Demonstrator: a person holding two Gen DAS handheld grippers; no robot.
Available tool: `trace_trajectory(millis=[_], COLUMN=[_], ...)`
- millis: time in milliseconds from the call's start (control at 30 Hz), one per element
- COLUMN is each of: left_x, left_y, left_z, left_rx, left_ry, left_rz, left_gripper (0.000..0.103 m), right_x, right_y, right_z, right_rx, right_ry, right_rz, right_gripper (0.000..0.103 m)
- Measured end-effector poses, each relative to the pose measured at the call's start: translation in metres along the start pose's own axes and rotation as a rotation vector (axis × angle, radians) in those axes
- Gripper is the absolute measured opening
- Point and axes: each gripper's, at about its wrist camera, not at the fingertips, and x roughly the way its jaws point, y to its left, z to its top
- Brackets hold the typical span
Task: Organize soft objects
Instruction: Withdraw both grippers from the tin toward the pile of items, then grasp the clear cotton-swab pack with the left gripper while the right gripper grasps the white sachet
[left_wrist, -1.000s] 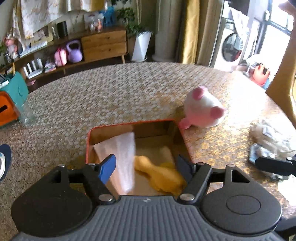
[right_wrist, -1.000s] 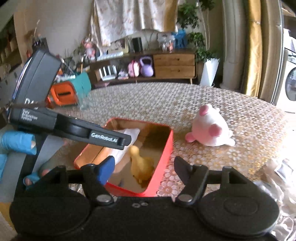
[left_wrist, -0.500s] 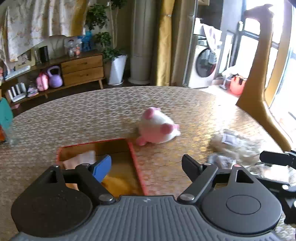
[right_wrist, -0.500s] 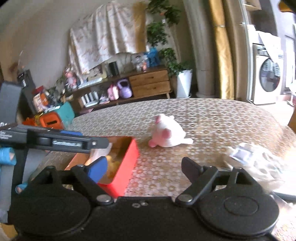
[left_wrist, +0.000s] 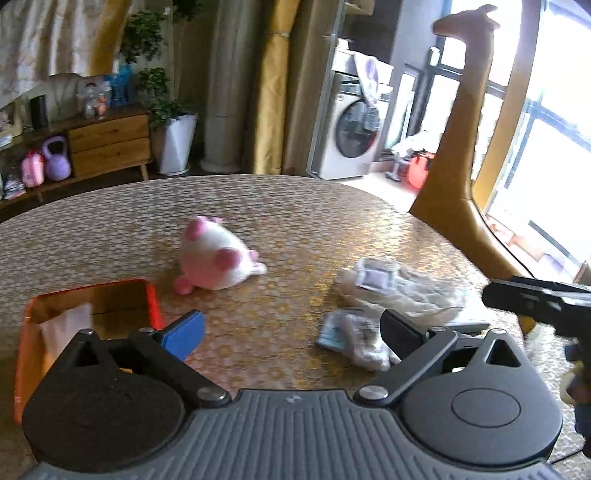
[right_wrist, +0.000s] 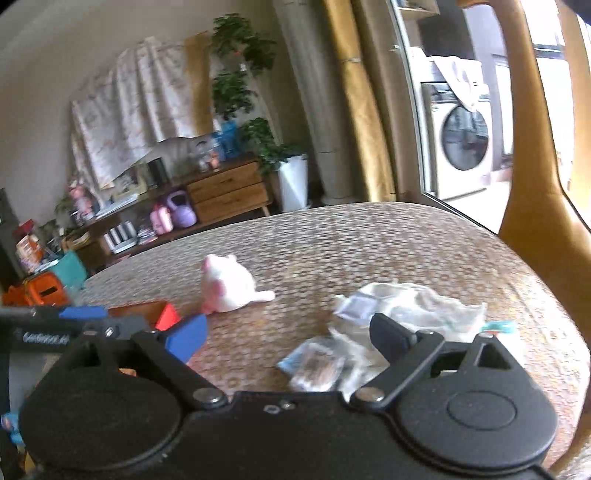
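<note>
1. Left tongs: empty, jaws opening wide; swung away from the red box, which a second ago sat dead ahead and now lies at the left edge.
2. Right tongs: empty, jaws opening; likewise turned toward the crumpled bags.
3. Red box: holds a white cloth.
4. Pink-and-white plush toy: loose on the table, just beyond the box.
5. Outlook: bags or plush probably next.
</note>
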Motion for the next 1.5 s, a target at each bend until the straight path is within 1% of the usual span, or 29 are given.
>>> trace_trajectory(millis=[100,167,300,367,433,600,733,833,967,1100,1200,1367,1500], left_x=[0.009,0.015,0.032,0.041,0.052,0.083,0.103,0.117,0.137,0.153,0.163,0.177,0.183], left_y=[-0.015,-0.025,-0.047,-0.057,-0.064,-0.072,-0.082,-0.086,-0.090,-0.091,-0.091,-0.090,-0.092], left_z=[-0.003,-0.005,-0.010,-0.012,-0.015,-0.023,-0.027,-0.030,-0.033,-0.036,-0.037,-0.040,-0.043], left_rx=[0.019,0.050,0.100,0.126,0.120,0.049,0.060,0.052,0.046,0.068,0.070,0.086,0.103], left_ry=[-0.003,-0.013,0.002,0.018,0.047,0.105,0.124,0.138,0.162,0.166,0.168,0.177,0.173], left_rz=[-0.034,-0.050,-0.062,-0.057,-0.042,-0.008,0.041,0.034,0.038,0.054,0.064,0.078,0.076], left_gripper=[0.102,0.102,0.102,0.102,0.102,0.102,0.102,0.102,0.102,0.102,0.102,0.102,0.101], right_x=[0.003,0.006,0.021,0.029,0.038,0.065,0.088,0.103,0.124,0.142,0.158,0.183,0.197], right_y=[-0.016,-0.025,-0.042,-0.052,-0.058,-0.072,-0.079,-0.084,-0.087,-0.086,-0.085,-0.079,-0.076], right_z=[0.002,0.003,0.008,0.010,0.012,0.015,0.016,0.017,0.016,0.015,0.014,0.009,0.007], right_rx=[0.015,0.024,0.035,0.043,0.045,0.052,0.036,0.028,-0.013,-0.065,-0.081,-0.158,-0.200], right_ry=[0.000,0.003,0.025,0.042,0.060,0.117,0.159,0.183,0.210,0.220,0.235,0.264,0.274], right_rz=[-0.017,-0.027,-0.041,-0.034,-0.034,-0.020,-0.017,-0.019,-0.019,-0.011,0.005,0.029,0.018], right_gripper=[0.095,0.095,0.095,0.095,0.095,0.095,0.095,0.094,0.092,0.090,0.086,0.086,0.086])
